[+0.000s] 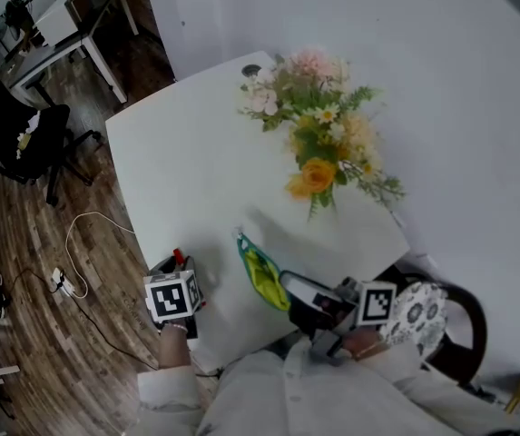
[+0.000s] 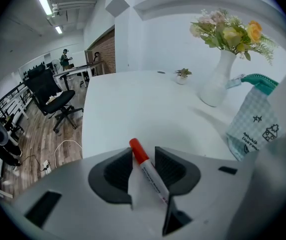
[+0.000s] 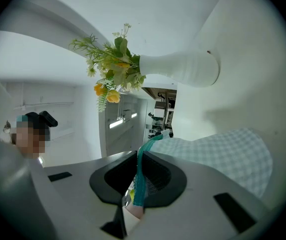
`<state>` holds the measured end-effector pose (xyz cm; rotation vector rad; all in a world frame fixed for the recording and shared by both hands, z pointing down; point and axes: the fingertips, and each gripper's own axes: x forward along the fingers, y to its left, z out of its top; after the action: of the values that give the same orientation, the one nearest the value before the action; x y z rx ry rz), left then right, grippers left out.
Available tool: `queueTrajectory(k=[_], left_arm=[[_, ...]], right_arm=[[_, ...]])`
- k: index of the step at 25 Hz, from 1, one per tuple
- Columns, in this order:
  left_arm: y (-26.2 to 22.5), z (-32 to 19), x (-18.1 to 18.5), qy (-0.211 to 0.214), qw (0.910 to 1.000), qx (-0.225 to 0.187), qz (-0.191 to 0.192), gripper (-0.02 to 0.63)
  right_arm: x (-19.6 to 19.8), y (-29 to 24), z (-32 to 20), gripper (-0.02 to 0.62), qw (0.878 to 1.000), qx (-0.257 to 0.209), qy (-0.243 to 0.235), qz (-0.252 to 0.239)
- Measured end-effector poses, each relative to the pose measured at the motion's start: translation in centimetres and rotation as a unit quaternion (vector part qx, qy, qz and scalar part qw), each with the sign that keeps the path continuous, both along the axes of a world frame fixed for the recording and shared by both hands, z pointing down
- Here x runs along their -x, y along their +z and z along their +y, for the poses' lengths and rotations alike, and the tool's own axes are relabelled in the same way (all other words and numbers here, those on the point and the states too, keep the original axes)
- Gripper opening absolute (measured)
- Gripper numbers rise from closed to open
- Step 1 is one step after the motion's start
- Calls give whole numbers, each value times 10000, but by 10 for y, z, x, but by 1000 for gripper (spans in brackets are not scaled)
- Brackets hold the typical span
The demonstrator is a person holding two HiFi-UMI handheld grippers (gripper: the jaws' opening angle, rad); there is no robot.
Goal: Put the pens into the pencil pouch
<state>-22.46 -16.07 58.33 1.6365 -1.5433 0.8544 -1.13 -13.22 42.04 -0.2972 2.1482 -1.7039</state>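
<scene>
Status: pick-up step, pen not yet gripped. Left tongs (image 2: 143, 153) stand wide apart, angled down at the bench (image 2: 147, 99), with the red-capped pen (image 2: 152, 180) lying on the surface between them. Pen sits skewed across the gap, cap end away from us, barrel nearer one pad than the other; neither pad presses on it as far as we see. Right tongs (image 3: 137, 156) are clamped on the teal zipper edge of the pouch (image 3: 222, 154), holding that rim up off the bench. In the head view the pouch lies between the two tongs, close in front of us, and shows a yellow-green inside, so we judge the mouth is open enough to take a pen. Whether any pen is already inside we can't tell

Next move as we read it: close the left tongs on the barrel, below the cap, so the pen doesn't pivot out given the skew. Squaring the tongs to the barrel first would help. Then lift, carry it across to the pouch mouth, tip it in end-first and let go. Right tongs need to hold the rim raised and taut meanwhile. Vase (image 2: 216, 86) stands well behind the pouch, out of the carry path
</scene>
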Motion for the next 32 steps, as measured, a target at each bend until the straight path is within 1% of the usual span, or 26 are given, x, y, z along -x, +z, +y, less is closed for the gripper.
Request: queueTrajectory(k=[6, 10, 14, 18, 20, 25, 32], left_arm=[[7, 2, -1, 47, 10000, -28, 42, 127], [6, 3, -6, 170, 9998, -126, 20, 66], [6, 9, -15, 338, 9993, -161, 60, 66], [5, 20, -32, 644, 9978, -136, 123, 66], [2, 24, -42, 749, 9968, -197, 209, 66], [-13, 27, -63, 856, 9938, -540, 465, 64], [-57, 25, -78, 983, 9850, -1245, 676, 65]], right_arm=[[-2, 0, 0, 36, 10000, 18, 36, 0], [-2, 0, 3, 36, 10000, 37, 27, -22], [-2, 2, 7, 35, 9999, 90, 57, -41], [-3, 1, 12, 36, 10000, 53, 24, -46], [-4, 2, 15, 37, 10000, 49, 28, -30], [-9, 3, 19, 35, 10000, 39, 73, -55], [-12, 4, 29, 36, 9999, 12, 119, -93]])
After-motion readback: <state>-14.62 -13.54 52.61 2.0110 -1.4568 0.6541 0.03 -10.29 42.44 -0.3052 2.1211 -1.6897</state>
